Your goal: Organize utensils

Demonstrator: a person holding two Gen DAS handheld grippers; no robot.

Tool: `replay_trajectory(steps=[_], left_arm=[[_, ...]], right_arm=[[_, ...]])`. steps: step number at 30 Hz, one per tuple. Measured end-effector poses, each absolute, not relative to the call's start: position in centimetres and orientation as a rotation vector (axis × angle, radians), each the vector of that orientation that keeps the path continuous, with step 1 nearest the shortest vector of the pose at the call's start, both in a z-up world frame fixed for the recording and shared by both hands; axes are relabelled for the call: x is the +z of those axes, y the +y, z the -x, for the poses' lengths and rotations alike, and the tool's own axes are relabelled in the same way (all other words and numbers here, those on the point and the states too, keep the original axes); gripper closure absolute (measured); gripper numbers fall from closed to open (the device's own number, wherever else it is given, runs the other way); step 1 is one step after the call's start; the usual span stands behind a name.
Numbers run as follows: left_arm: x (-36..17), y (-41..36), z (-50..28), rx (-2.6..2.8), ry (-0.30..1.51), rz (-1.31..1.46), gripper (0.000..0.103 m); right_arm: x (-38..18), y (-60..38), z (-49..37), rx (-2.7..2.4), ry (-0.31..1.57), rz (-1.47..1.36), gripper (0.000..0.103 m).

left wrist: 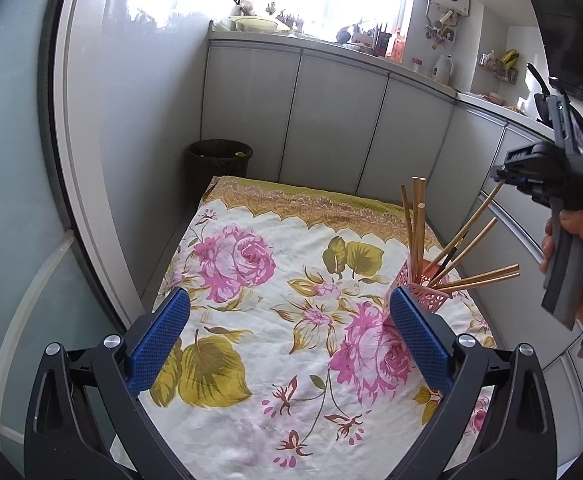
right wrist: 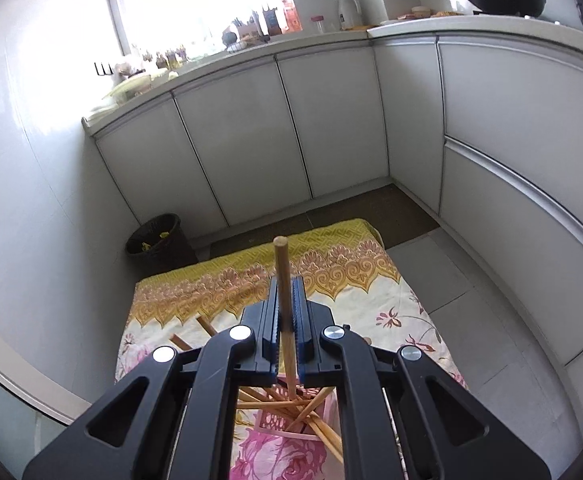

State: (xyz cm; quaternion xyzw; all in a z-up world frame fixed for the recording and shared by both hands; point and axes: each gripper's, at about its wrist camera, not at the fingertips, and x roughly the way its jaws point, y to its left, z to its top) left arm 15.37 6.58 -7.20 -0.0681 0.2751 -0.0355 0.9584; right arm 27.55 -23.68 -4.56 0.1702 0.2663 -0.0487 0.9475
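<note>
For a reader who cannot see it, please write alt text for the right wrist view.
The right gripper is shut on one wooden chopstick, its lower end in a pink lattice holder of more chopsticks. The holder stands on a floral cloth; behind are white cabinets and a dark bin.

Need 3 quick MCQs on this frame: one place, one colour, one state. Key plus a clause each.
1. Where does the pink holder stand?
A. on the floral cloth
B. on the counter
C. in the bin

2. What colour are the left gripper pads?
A. red
B. blue
C. white

3. What is the right gripper doing?
A. open, empty
B. shut on a chopstick
C. shut on a spoon

Key: 1 A, the holder sits on the cloth; 2 B, both pads show blue; 3 B, the wooden stick is clamped between the pads.
</note>
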Motion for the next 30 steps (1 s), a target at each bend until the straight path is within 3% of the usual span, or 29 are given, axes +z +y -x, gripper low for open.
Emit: replay_trajectory(steps=[1, 3, 4, 7, 8, 10, 14, 23, 30], left_arm=[[-7.2, 6.5, -15.4, -0.073, 0.561, 0.139, 0.007], [-6.9, 6.2, -15.3, -0.072, 0.566, 0.135, 0.007], [-6.6, 6.0, -15.2, -0.07, 0.56, 0.131, 0.007], [-5.4, 5.3, -14.2, -0.038, 0.512, 0.108, 0.007], [-4.9, 5.0, -13.8, -0.021, 0.492, 0.097, 0.007], [-3.5, 4.6, -12.8, 0.01, 0.444, 0.085, 0.007], [-0.7, 3.9, -10.6, 0.05, 0.366, 0.082, 0.007], [4.1, -0.2, -5.4, 0.02, 0.304, 0.033, 0.007], [3.7, -3.4, -2.1, -0.01, 0.326, -0.025, 0.007]], right_arm=[[-5.5, -23.8, -28.1, -0.099, 0.561, -0.35, 0.094], [-7.1, -23.9, -28.2, -0.109, 0.594, -0.354, 0.071], [-7.4, -23.8, -27.9, -0.115, 0.594, -0.359, 0.051], [-7.0, -22.9, -25.3, -0.142, 0.56, -0.325, 0.04], [-6.5, -22.6, -24.2, -0.149, 0.544, -0.305, 0.028], [-5.6, -22.0, -21.4, -0.176, 0.51, -0.265, 0.017], [-4.1, -21.4, -15.4, -0.204, 0.448, -0.222, 0.007], [-2.0, -22.6, -4.7, -0.277, 0.405, -0.214, 0.007], [-3.2, -24.9, 1.0, -0.315, 0.408, -0.29, 0.007]])
